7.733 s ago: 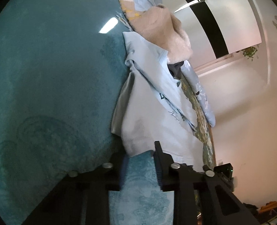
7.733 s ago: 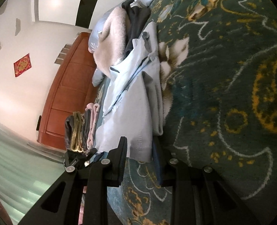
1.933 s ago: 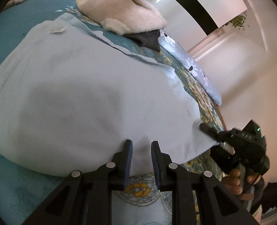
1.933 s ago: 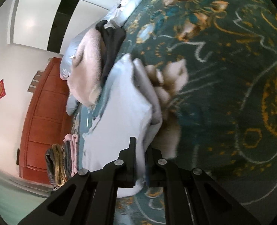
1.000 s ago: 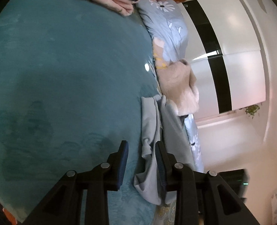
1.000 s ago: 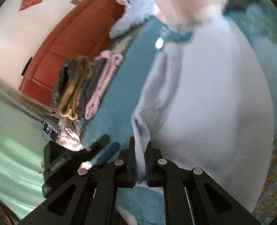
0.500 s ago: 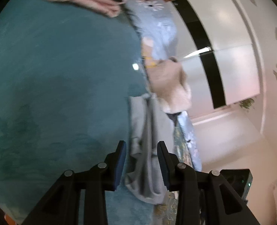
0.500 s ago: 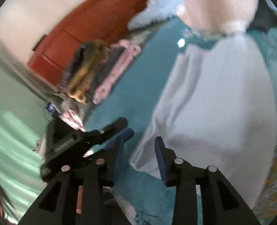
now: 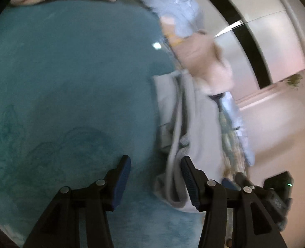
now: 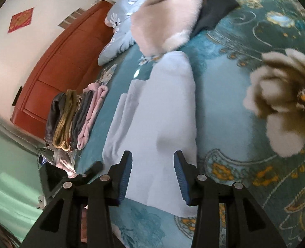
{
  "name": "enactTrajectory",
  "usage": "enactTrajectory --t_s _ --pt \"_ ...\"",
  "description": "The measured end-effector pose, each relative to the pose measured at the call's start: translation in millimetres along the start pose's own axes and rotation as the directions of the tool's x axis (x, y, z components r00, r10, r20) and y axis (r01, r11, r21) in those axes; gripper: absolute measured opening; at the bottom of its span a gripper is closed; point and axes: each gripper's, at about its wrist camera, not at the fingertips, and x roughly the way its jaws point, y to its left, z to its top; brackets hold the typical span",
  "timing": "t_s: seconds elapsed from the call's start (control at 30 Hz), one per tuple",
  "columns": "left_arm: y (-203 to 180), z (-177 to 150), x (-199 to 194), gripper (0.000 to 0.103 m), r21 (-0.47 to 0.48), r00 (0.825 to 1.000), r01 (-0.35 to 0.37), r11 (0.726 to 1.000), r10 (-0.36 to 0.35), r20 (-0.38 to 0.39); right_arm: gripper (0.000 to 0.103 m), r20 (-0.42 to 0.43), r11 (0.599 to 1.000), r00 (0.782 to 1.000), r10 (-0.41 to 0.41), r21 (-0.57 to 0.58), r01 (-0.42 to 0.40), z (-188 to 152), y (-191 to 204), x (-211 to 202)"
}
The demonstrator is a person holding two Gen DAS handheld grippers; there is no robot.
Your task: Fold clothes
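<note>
In the left wrist view, the teal bedspread with a faint tone-on-tone floral pattern fills the left half of the picture. The left gripper hangs over it with its blue-padded jaws wide apart and nothing between them; the right-hand pad sits just beside the near edge of the folded pale blue-grey cotton garment but I cannot tell whether it touches. That garment lies as a long narrow bundle whose long axis runs away from the camera, its far end reaching a fluffy cream-pink fleece garment. The picture is blurred.

In the right wrist view, from the left: a stack of folded clothes in grey, mustard, charcoal and pink stands near the bed's edge before a red-brown wooden headboard. The left gripper's black body shows low at the left edge. In the middle, the pale garment lies flat on the bedspread, folded into a long rectangle, its long axis pointing from the camera up toward the fleece garment, which its far end nearly touches. The right gripper hovers over the garment's near end, jaws wide apart, gripping nothing. To the right, a large cream flower printed on the bedspread.
</note>
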Motion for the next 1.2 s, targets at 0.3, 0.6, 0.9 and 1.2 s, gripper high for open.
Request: enactTrajectory --t_s 0.3,0.6,0.9,1.2 --pt "18.3 39.0 6.0 0.06 -0.149 0.951 0.292 0.945 -0.303 -0.06 0.043 0.016 0.999 1.0 -0.014 0.037 0.013 -1.3 -18.1 -12.8" --pt "15.2 97.7 60.2 0.062 -0.165 0.918 0.295 0.941 -0.327 -0.224 0.043 0.033 0.999 0.999 0.003 0.033 -0.004 4.6 -18.1 -19.8" --pt "-9.0 128.3 100.5 0.063 -0.074 0.87 0.37 0.926 -0.373 -0.323 0.043 0.042 0.998 0.998 -0.047 0.037 0.046 17.6 -15.4 -19.9" --pt "-44.9 125.7 115.0 0.03 0.166 0.942 0.236 0.957 -0.184 -0.279 0.043 0.017 0.996 0.997 -0.076 0.041 0.075 24.8 -5.1 -4.1"
